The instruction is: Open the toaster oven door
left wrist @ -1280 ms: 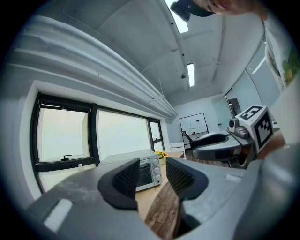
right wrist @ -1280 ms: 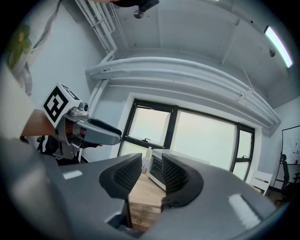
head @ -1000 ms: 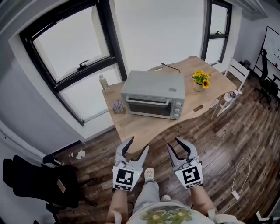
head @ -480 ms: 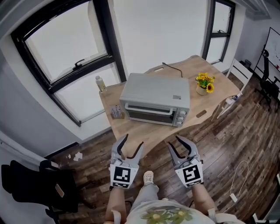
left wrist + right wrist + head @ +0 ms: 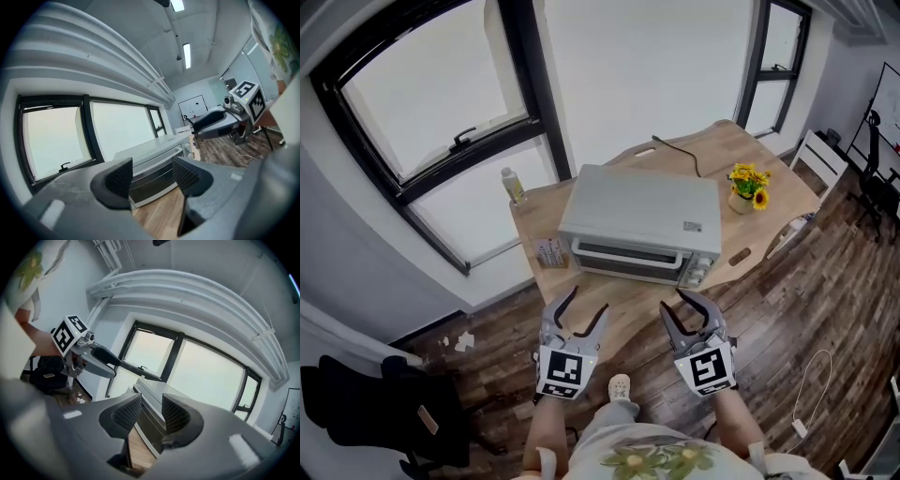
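Note:
A silver toaster oven [image 5: 642, 220] stands on the wooden table [image 5: 609, 300], its glass door [image 5: 628, 262] shut and facing me. Both grippers hover over the table's near edge, short of the door. My left gripper [image 5: 587, 302] is open; its jaws have just been opening and nothing is between them. My right gripper [image 5: 681, 306] is also open and empty. The left gripper view shows the oven [image 5: 150, 161] ahead between the pads [image 5: 119, 176], with the right gripper [image 5: 218, 122] off to the side. In the right gripper view the oven [image 5: 150, 394] shows through the gap.
A pot of yellow flowers [image 5: 748, 185] stands right of the oven, a small bottle [image 5: 513, 185] at the table's back left, a small pack [image 5: 549, 252] left of the door. A cable [image 5: 675, 148] runs behind. White chair [image 5: 820, 155] right, black chair [image 5: 356, 403] left.
Both grippers have moved forward to the table's near edge, and the oven is nearer and larger in the head view. The left jaws stand slightly wider.

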### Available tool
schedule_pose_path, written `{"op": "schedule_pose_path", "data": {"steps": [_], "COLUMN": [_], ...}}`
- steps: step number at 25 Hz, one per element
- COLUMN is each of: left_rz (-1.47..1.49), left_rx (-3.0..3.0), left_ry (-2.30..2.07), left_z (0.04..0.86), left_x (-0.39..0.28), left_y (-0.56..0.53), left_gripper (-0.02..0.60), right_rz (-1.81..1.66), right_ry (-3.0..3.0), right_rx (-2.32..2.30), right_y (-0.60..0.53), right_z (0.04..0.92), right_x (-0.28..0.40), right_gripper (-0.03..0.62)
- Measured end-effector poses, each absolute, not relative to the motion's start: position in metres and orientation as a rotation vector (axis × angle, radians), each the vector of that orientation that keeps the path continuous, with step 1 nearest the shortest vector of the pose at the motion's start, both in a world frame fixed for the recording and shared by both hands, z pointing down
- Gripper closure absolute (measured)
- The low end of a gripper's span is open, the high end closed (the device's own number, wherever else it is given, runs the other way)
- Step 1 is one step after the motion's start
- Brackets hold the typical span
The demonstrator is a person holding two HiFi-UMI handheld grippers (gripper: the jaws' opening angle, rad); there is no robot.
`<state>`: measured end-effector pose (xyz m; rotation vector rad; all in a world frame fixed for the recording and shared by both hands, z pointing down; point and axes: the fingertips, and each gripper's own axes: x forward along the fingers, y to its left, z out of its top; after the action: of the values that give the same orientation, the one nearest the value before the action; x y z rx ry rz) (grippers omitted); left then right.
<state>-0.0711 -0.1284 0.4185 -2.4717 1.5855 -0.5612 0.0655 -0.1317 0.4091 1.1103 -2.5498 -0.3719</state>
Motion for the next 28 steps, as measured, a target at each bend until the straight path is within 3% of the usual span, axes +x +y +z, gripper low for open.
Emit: {"op": "schedule_pose_path", "data": {"steps": [28], "left_rz": [-1.065], "left_rx": [-2.449], "left_ry": [1.042], "left_z": [0.516], "left_x": [-0.076], "left_y": [-0.252], "left_gripper": [0.318], "right_rz": [-0.327], "right_ry": [-2.176], "right_rx": [1.002], "right_y": [-0.243], "right_z": [0.504], "right_x": [0.046], "right_gripper": [0.439]}}
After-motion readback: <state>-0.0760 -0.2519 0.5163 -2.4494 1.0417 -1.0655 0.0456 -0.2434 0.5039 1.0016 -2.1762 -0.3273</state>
